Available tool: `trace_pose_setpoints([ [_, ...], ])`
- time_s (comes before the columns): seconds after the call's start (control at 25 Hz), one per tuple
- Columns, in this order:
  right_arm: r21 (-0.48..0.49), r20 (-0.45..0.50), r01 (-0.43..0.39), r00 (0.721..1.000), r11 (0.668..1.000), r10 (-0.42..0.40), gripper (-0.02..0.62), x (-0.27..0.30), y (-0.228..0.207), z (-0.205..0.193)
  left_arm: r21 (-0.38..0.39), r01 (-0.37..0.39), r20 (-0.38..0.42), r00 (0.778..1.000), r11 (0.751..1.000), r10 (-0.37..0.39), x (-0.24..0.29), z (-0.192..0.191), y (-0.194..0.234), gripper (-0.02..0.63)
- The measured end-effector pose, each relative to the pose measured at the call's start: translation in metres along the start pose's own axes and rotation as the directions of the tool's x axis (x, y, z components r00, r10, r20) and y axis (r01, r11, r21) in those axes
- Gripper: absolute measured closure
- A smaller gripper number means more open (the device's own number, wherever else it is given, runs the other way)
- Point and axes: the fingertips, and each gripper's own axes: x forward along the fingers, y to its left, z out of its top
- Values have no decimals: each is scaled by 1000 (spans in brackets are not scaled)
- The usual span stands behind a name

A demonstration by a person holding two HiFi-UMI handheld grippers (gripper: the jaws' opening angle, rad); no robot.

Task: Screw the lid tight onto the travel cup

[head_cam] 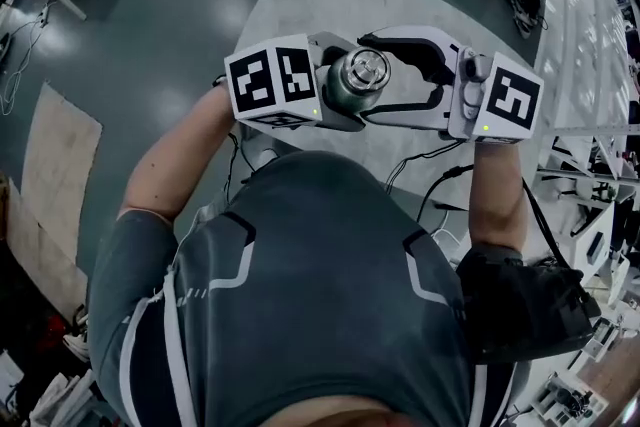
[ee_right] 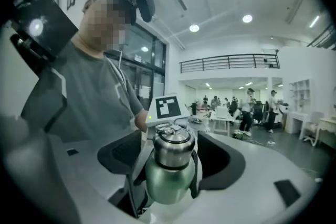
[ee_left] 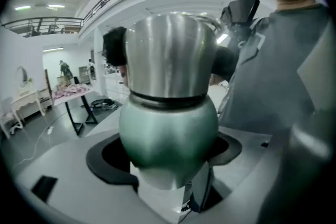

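Left gripper point(ee_left: 169, 157) is clamped on the green belly of the travel cup point(head_cam: 350, 87), coming in from 9 o'clock and holding it up in front of the person's chest. Right gripper point(ee_right: 170, 149) sits at 3 o'clock, jaws spread wide either side of the lid point(ee_right: 173, 145), not biting it. Looks like the tightening step to me: next it has to close on the lid and twist. Cup's got a shiny steel top, rounded green body, lid seated pretty straight.
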Motion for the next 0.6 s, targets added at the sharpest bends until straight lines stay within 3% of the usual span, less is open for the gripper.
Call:
trace_pose_setpoints([
  [0.08, 22, -11, -25, 1000, 999, 26, 272, -4, 1, 0, 17, 70, 33, 997, 997, -71, -5, 7, -12, 218],
  [0.16, -20, -25, -58, 998, 998, 58, 272, -7, 2, 3, 32, 110, 29, 993, 993, -111, -5, 12, -17, 218],
  [0.36, -78, -98, -160, 984, 984, 152, 277, -1, 13, 1, 76, 156, -3, 988, 985, -156, -4, 16, -27, 218],
  [0.4, -71, -97, -159, 984, 985, 152, 310, 0, 13, 1, 77, 149, 0, 989, 986, -150, -4, 16, -26, 218],
  [0.48, -44, -52, -135, 990, 990, 133, 316, 0, 9, 1, 70, 110, 13, 994, 991, -111, -5, 17, -22, 218],
  [0.6, -36, 78, -37, 996, 999, 39, 319, -1, -4, 4, 26, -22, 3, 1000, 999, 22, 0, 9, -3, 218],
])
